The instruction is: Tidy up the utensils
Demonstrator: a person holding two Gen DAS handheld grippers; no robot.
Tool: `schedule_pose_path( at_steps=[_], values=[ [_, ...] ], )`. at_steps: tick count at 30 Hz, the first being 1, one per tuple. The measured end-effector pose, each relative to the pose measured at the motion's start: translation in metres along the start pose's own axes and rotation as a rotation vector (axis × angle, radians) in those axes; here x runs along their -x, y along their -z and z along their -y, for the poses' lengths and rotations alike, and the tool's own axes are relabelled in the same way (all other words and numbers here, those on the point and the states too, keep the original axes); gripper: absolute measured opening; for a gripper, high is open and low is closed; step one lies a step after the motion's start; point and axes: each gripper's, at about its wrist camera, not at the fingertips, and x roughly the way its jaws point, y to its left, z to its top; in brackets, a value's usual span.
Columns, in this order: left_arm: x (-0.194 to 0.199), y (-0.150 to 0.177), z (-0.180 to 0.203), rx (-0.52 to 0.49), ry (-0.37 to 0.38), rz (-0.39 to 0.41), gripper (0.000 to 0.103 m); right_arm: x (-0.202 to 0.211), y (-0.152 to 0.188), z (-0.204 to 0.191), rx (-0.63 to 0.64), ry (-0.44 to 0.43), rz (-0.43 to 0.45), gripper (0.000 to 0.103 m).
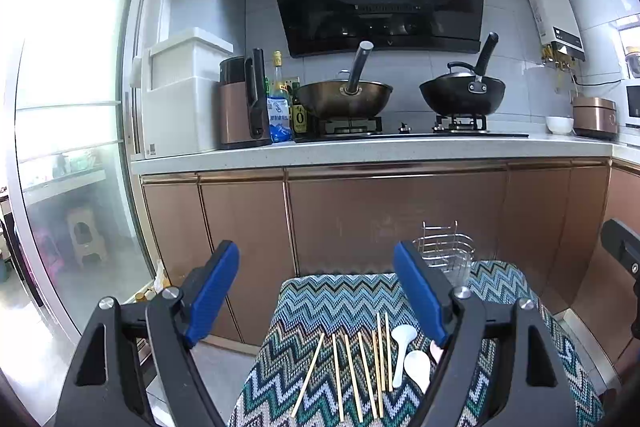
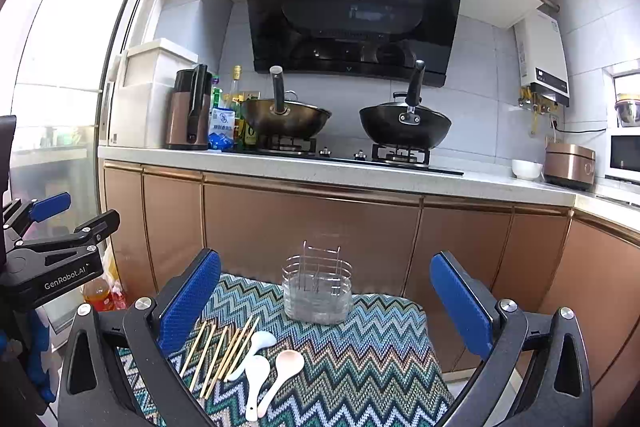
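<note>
Your left hand-held gripper [image 1: 316, 291] is spread wide and holds nothing; your right hand-held gripper [image 2: 326, 301] is just as wide and just as empty. Both hover above the near end of the zigzag-patterned cloth [image 2: 360, 367] that covers the surface, so nothing looks sorted yet and the step in hand is choosing the first pick.

Nearest you lie the utensils. The wooden chopsticks [image 2: 218, 357] are fanned out loosely side by side, several of them crossing or touching at their far tips. Just beside them, on their right, sit three spoons: two white spoons [image 2: 256, 371] overlapping one another and a pale pink spoon [image 2: 286, 367] resting against them.

Farther along the cloth stands the wire utensil holder [image 2: 318, 291] with its clear drip tray, upright and apparently empty, a clear gap away from the spoons.

Beyond that are the copper-coloured cabinet doors [image 2: 312, 227], then the kitchen counter with two woks [image 2: 404, 127] on the gas hob and a black range hood [image 2: 352, 11] above.

Your next move probably calls for lowering one jaw pair over a single chopstick or spoon handle, closing squarely across it. The chopsticks are thin and lie flat on soft fabric, so expect them to roll or slip; you may find the spoon handles an easier first grip.
</note>
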Motion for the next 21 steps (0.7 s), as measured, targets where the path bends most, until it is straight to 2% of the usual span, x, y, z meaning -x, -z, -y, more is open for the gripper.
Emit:
schedule_pose_path(
  at_steps=[8, 10, 13, 16, 21],
  values=[
    [-0.023, -0.004, -0.001, -0.001, -0.007, -0.034, 0.079, -0.022, -0.002, 0.003, 0.014, -0.02, -0.023, 0.103],
    [-0.032, -0.005, -0.004, 0.009, 0.006, -0.057, 0.079, -0.031, 0.0, 0.006, 0.015, -0.033, -0.043, 0.103],
    [-0.045, -0.004, -0.01, 0.015, -0.012, -0.07, 0.079, -0.049, 0.007, 0.013, 0.014, -0.058, -0.094, 0.103],
    [-0.065, 0.0, -0.013, 0.003, -0.016, -0.125, 0.079, -0.07, 0.019, 0.022, 0.007, -0.08, -0.161, 0.102],
    [-0.106, 0.022, -0.012, 0.009, 0.042, -0.268, 0.079, -0.104, 0.044, 0.03, -0.022, -0.141, -0.284, 0.09]
  ],
)
